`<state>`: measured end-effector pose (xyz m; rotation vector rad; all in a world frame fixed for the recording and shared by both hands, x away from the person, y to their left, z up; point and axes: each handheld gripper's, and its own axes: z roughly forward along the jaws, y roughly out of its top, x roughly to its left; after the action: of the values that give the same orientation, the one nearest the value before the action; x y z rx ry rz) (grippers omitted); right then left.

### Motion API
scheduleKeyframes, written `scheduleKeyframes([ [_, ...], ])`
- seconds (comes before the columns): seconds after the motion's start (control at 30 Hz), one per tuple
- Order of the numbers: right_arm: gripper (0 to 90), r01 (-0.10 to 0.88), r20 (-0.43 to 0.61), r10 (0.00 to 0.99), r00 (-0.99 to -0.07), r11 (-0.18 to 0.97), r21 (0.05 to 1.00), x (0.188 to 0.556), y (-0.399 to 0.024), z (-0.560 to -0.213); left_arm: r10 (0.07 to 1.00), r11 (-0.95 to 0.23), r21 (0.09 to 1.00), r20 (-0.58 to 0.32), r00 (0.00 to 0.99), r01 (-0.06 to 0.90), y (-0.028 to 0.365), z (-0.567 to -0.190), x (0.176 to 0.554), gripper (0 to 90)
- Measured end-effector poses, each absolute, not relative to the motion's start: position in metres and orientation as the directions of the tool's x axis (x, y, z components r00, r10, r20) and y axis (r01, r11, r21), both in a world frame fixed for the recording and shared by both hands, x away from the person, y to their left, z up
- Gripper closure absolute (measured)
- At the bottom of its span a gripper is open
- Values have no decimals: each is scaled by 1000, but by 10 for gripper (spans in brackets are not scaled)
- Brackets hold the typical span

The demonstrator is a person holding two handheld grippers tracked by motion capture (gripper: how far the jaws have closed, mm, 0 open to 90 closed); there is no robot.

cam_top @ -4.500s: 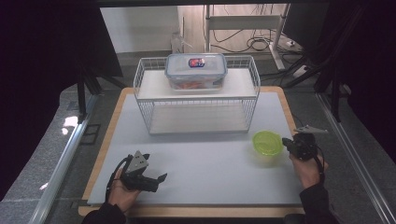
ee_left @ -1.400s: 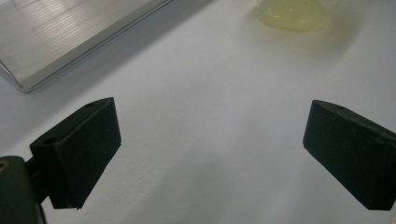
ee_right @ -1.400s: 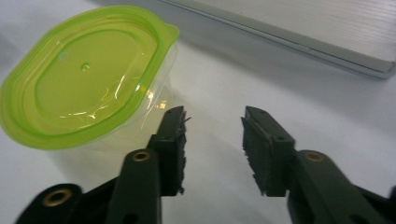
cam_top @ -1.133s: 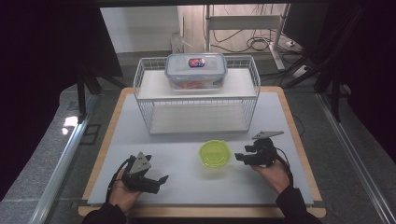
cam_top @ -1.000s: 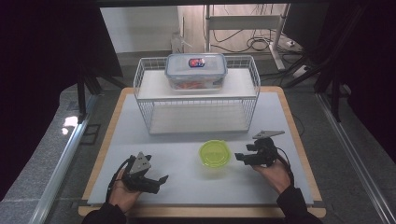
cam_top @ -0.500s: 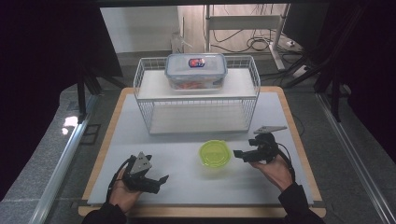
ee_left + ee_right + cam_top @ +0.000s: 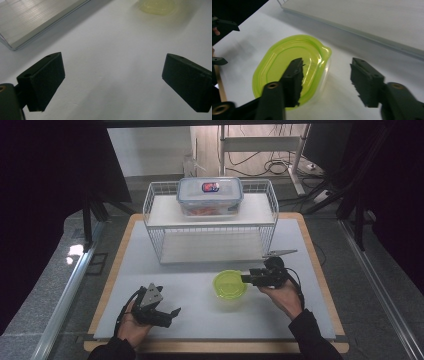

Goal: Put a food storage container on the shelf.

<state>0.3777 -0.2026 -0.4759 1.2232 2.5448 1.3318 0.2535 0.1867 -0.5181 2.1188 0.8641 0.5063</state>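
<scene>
Right gripper partly open, jaws just closing in, nothing pinched between them; one jaw hangs over the rim of the green lidded container, the other off to its side. Container lower centre of the high view on the white mat. Left gripper wide open and empty, lower left of the high view.

Lab: dark curtains, floor cables

one green lidded tub — one clear lidded box — one wire rack
</scene>
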Motion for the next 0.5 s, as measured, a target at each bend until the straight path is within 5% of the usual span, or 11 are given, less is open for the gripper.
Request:
scheduleKeyframes([
  [0.33, 696, 697, 398, 633, -664, 329, 637, 389, -193, -484, 715, -479, 778, 77, 695, 406, 186, -518, 253, 45],
  [0.5, 715, 711, 429, 619, -658, 324, 624, 392, -196, -488, 712, -485, 775, 82, 697, 405, 185, -519, 253, 46],
])
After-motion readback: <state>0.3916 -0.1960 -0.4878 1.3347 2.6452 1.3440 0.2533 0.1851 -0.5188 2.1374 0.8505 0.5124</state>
